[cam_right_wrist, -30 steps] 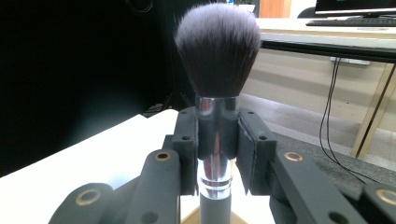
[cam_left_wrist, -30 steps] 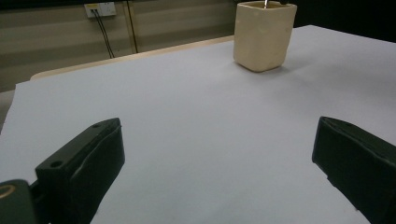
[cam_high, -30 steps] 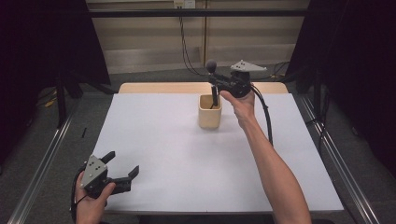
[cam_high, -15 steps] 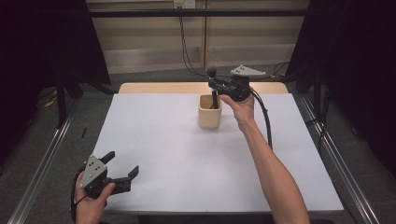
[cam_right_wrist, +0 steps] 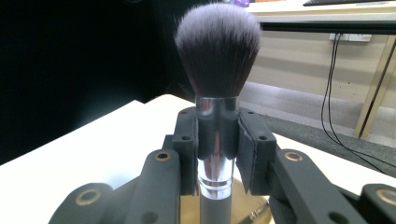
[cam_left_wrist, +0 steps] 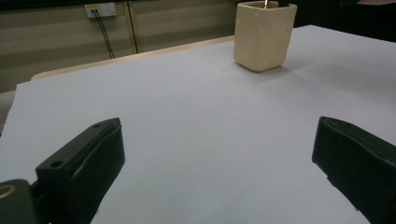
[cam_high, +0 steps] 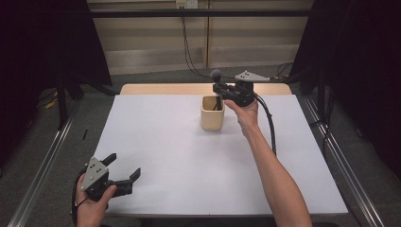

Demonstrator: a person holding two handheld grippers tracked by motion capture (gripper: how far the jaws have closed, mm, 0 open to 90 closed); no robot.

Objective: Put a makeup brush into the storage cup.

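- The right gripper [cam_high: 222,90] is closed on a brush [cam_right_wrist: 217,88], clamped at its silver collar, and holds it upright just above the cup [cam_high: 212,113].
- The handle's lower end seems to be at or inside the cup's mouth, so I judge the brush is either almost placed or just being lifted; the release is not done.
- The brush has a dark, round, fluffy head and a grey handle.
- The left gripper [cam_high: 124,171] is wide open and empty, well apart from the cup, at the near edge of the worktop [cam_high: 189,161].
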